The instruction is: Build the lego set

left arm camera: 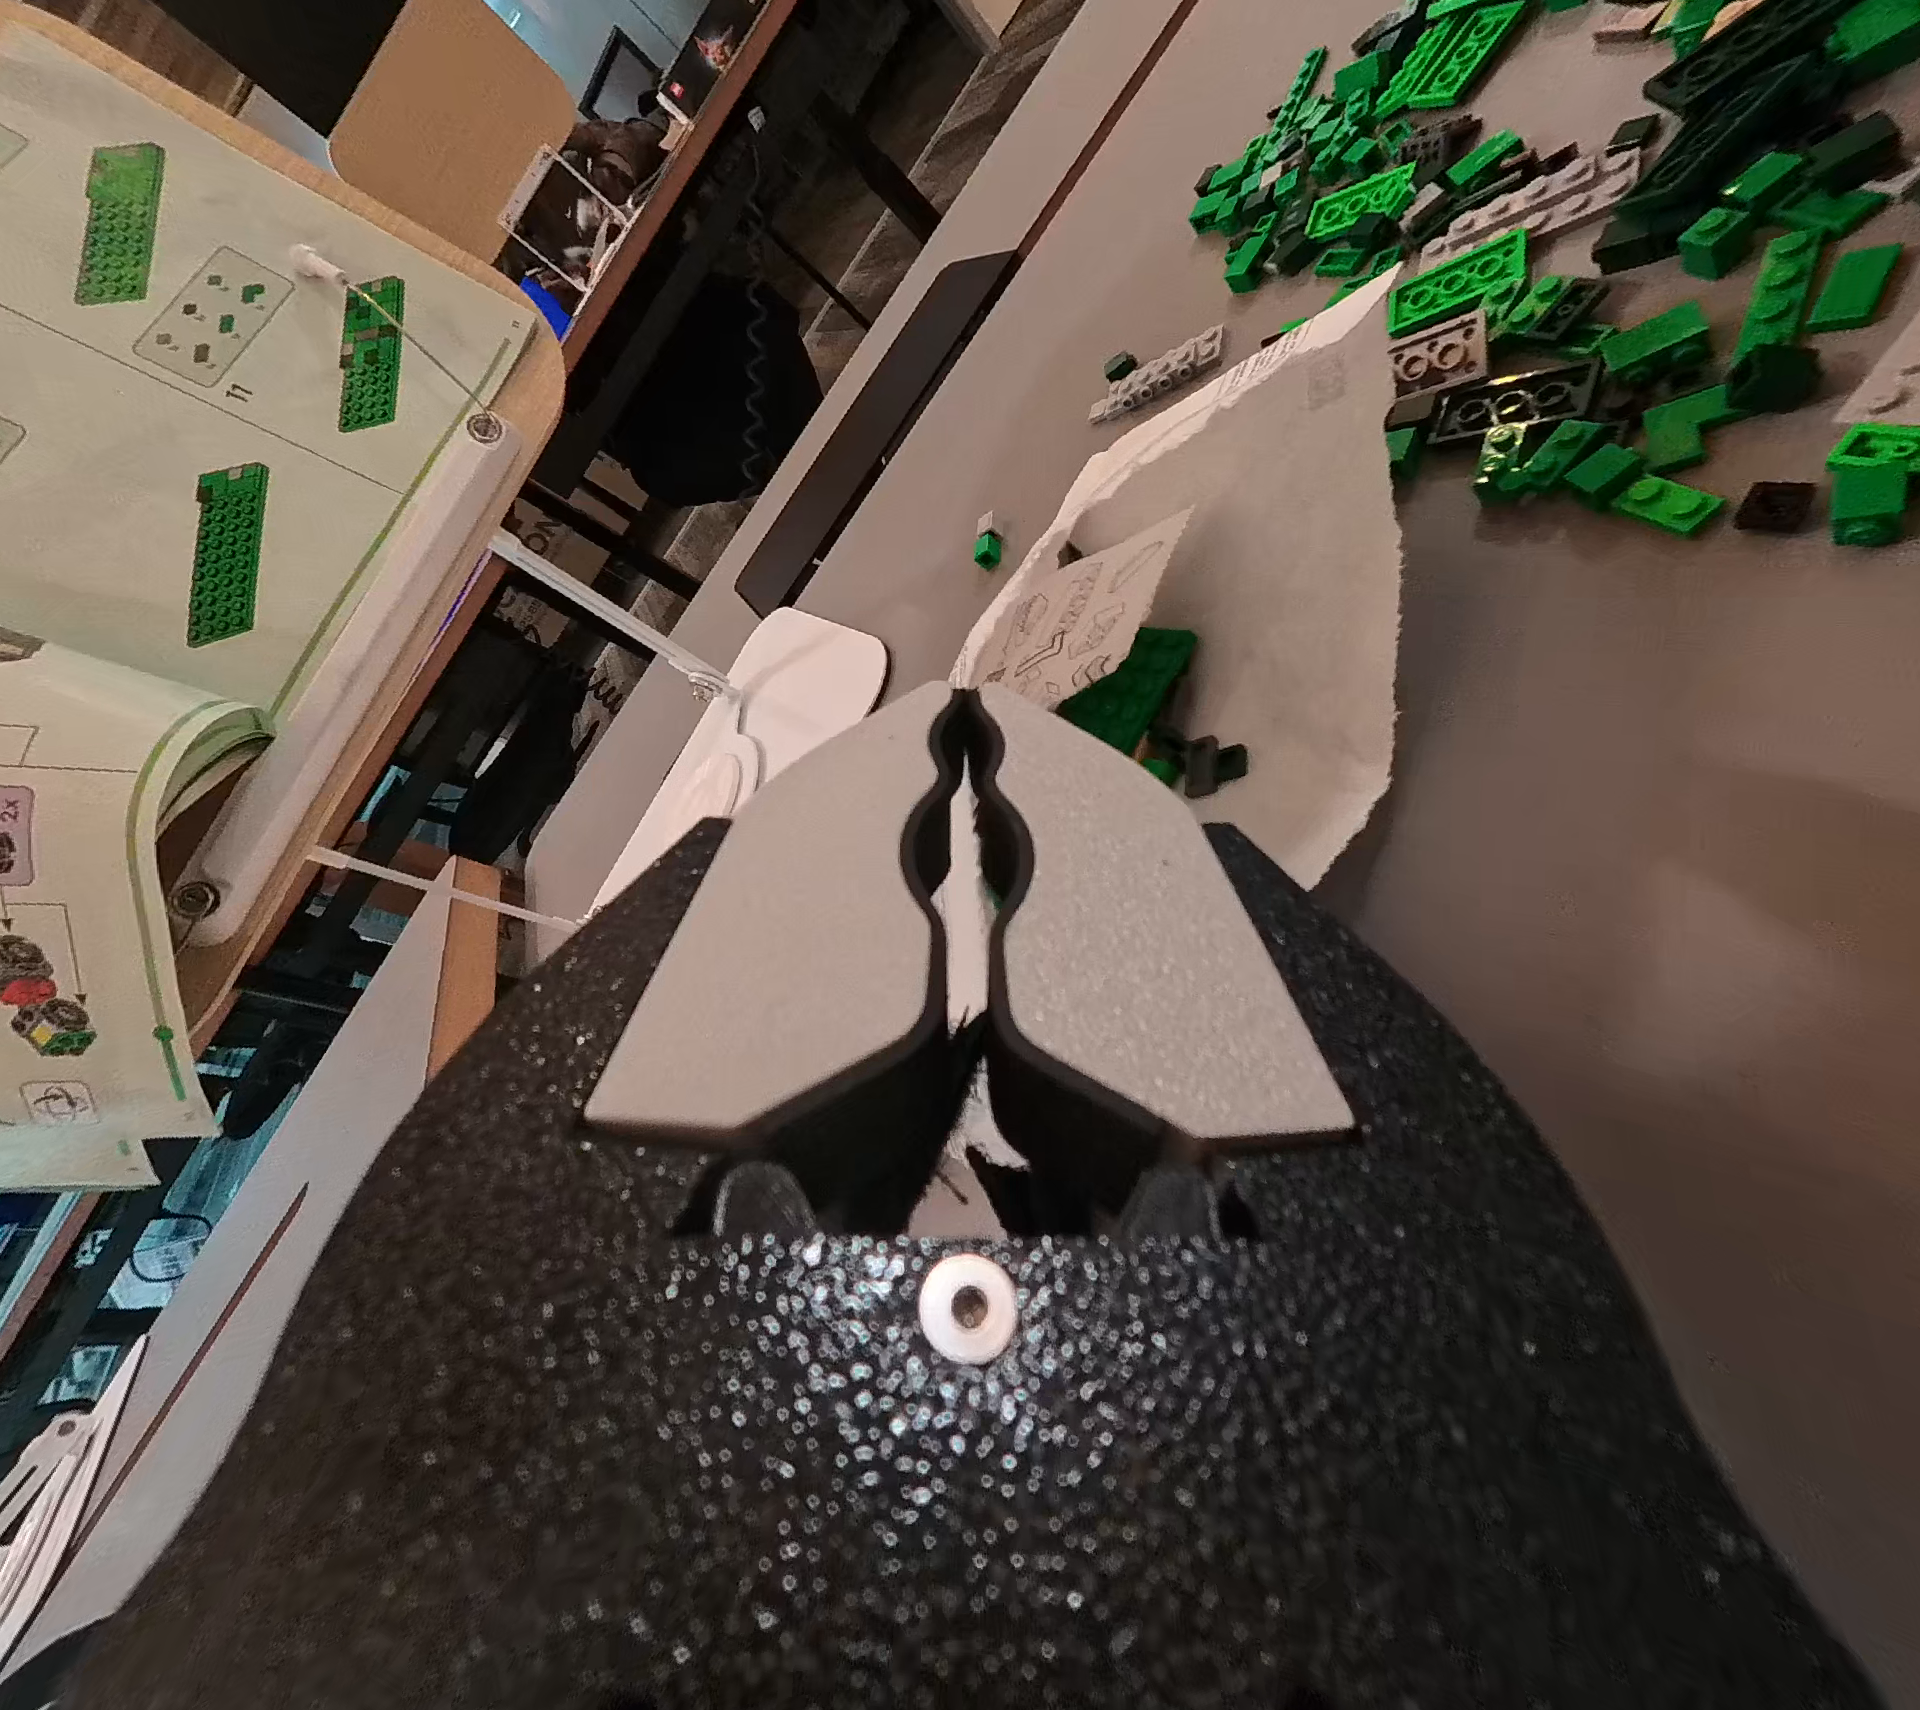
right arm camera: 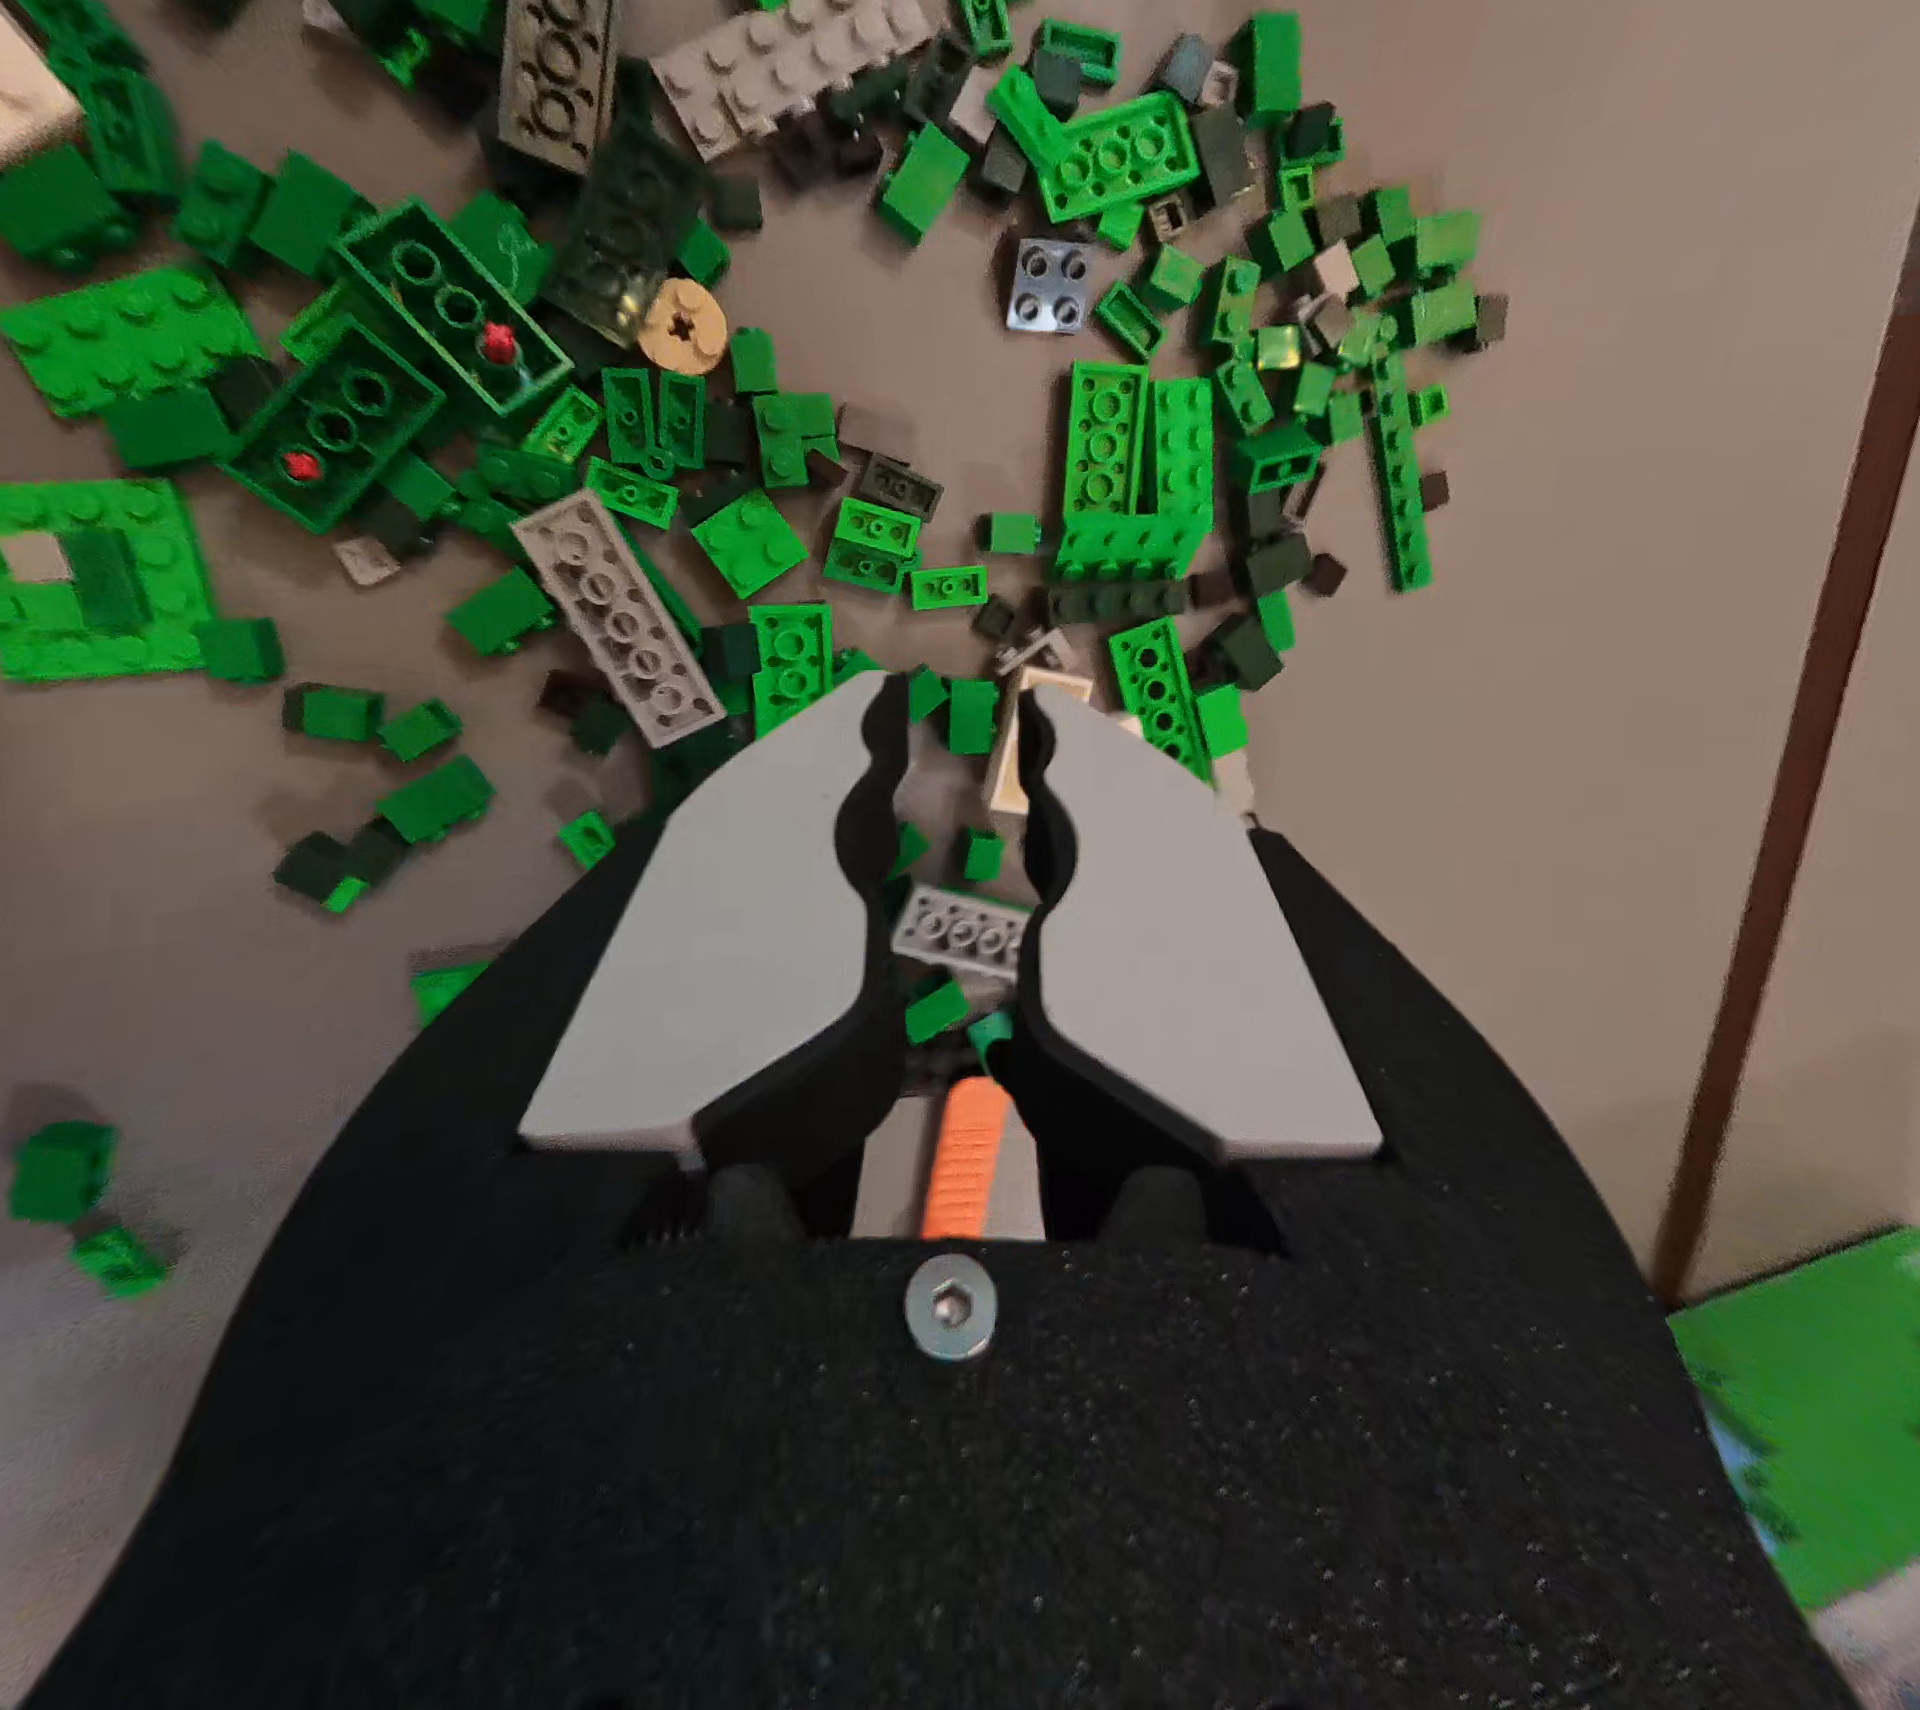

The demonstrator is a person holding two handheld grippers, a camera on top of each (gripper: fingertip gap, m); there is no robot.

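Observation:
Many loose green, dark green and grey bricks [right arm camera: 1127, 471] lie spread on the grey table [right arm camera: 1558, 517]. My right gripper [right arm camera: 966, 704] hovers over the pile's near edge, open and empty, with a small grey plate [right arm camera: 961, 928] and an orange tool [right arm camera: 966, 1161] showing on the table between its fingers. My left gripper [left arm camera: 961, 710] is shut, with a strip of the torn white paper bag [left arm camera: 1278, 538] showing between its fingers. A green plate [left arm camera: 1132, 694] lies partly under that bag. The brick pile [left arm camera: 1662, 154] also shows at the upper right of the left wrist view.
An open instruction booklet [left arm camera: 208, 413] rests on a wooden stand at the left. One small green brick [left arm camera: 987, 546] lies alone near the table edge. A tan round piece [right arm camera: 681, 325] lies in the pile. A brown seam [right arm camera: 1808, 725] runs down the table; a green sheet [right arm camera: 1818, 1400] lies at the lower right. Spacing between my two grippers at the tips: around 30 cm. Between my right fingertips and the tan round piece [right arm camera: 681, 325] there is roughly 8 cm. Seen from the left wrist view [left arm camera: 1744, 19] as well.

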